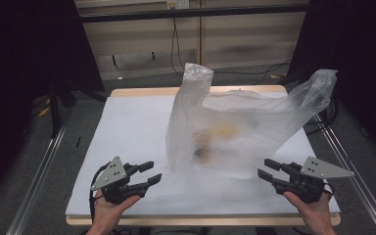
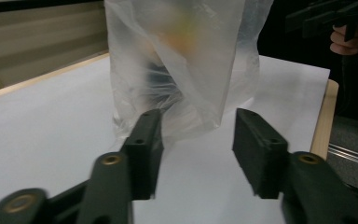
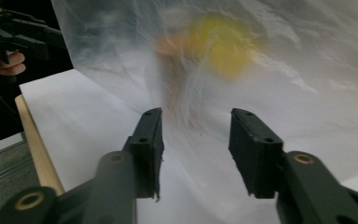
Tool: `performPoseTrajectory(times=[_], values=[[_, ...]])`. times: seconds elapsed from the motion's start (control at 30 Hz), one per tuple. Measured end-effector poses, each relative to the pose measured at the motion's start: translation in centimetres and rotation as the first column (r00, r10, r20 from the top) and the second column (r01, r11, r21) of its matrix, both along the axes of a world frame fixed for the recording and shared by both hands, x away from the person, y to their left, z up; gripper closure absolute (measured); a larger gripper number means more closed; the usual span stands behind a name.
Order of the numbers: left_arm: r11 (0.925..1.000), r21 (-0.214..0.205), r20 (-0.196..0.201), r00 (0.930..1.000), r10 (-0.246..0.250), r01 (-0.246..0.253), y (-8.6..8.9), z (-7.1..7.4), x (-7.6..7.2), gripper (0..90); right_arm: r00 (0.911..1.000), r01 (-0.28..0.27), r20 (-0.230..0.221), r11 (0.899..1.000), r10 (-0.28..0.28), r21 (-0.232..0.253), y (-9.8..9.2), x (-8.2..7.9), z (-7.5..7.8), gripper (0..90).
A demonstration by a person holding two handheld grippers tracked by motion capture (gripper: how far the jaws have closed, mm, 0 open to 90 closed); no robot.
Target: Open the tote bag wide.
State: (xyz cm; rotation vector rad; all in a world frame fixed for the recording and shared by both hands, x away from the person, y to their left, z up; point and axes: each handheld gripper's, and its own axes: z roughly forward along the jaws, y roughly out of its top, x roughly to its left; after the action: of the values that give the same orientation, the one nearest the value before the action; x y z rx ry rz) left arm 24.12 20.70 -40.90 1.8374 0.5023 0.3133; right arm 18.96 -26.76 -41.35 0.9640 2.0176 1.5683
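A translucent plastic bag (image 1: 240, 127) stood upright on the white table (image 1: 127, 132), with blurred yellow and dark things inside (too hazy to name). The left gripper (image 1: 152, 172) hovered just off the bag's near left corner, jaws parted and holding nothing. The right gripper (image 1: 266, 167) sat near the bag's near right corner, likewise part-open and empty.

From the high view you look forward and down over the whole white table (image 1: 127, 132), plastic bag (image 1: 235, 132) mid-frame, well off. Your left gripper view rides low, facing the bag (image 2: 182, 70) from near. Your right gripper view sits closer yet, bag (image 3: 261, 70) across the frame. All three share bag and tabletop.
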Motion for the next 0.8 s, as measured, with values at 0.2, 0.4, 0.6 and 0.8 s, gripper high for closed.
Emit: performPoseTrajectory(times=[0.2,0.4,0.6,0.8], values=[[0.9995,0.023,-0.008,0.9998,-0.021,0.021,-1.1,0.7,0.1,73.4,0.9991,-0.041,-0.008,0.999,0.041,0.005,0.2,0.4,0.4,75.1],[0.9945,-0.002,-0.012,0.9944,-0.105,0.105,-2.5,1.7,-0.1,87.3,0.9960,-0.088,-0.018,0.996,0.088,0.016,0.6,0.7,1.2,86.9],[0.9891,-0.018,0.005,0.9893,-0.146,0.146,-4.1,3.0,0.3,90.0,0.9923,-0.121,-0.022,0.992,0.122,0.035,1.0,1.5,2.4,90.0],[0.9831,-0.012,0.020,0.9830,-0.183,0.183,-6.2,4.7,1.0,90.0,0.9894,-0.141,-0.030,0.989,0.142,0.043,1.8,2.7,3.9,90.0]])
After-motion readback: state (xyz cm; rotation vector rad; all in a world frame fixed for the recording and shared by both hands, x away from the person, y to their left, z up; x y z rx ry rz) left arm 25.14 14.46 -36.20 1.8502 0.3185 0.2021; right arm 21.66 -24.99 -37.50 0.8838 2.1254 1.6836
